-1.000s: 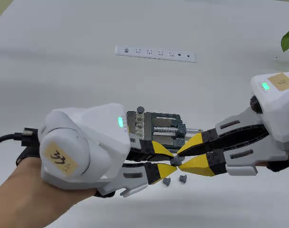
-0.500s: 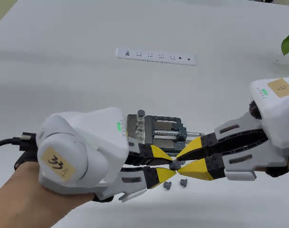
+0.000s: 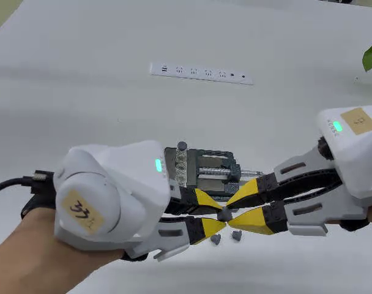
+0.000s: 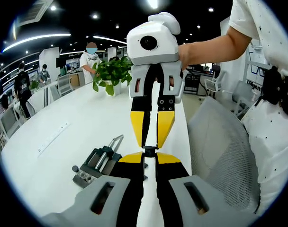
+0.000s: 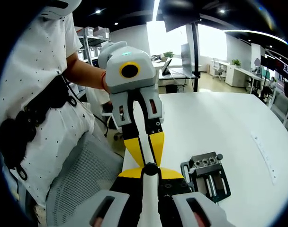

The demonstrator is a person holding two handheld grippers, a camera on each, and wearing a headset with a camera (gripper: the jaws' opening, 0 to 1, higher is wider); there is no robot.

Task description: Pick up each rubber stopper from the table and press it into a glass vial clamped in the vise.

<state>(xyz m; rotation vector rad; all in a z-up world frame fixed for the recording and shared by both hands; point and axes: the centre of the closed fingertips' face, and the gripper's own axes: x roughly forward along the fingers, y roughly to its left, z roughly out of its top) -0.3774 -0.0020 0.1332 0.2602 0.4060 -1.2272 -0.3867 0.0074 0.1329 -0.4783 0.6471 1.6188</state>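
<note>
So far one seated grey rubber stopper caps the far clear glass vial in the grey metal vise mid-frame, the nearly closed right tongs pinch a second stopper, the left tongs sit tip-to-tip on it (can't tell if gripping), and two loose stoppers wait on the white desk just below.

Yellow-blk fingers, wht dotted shirt
</note>
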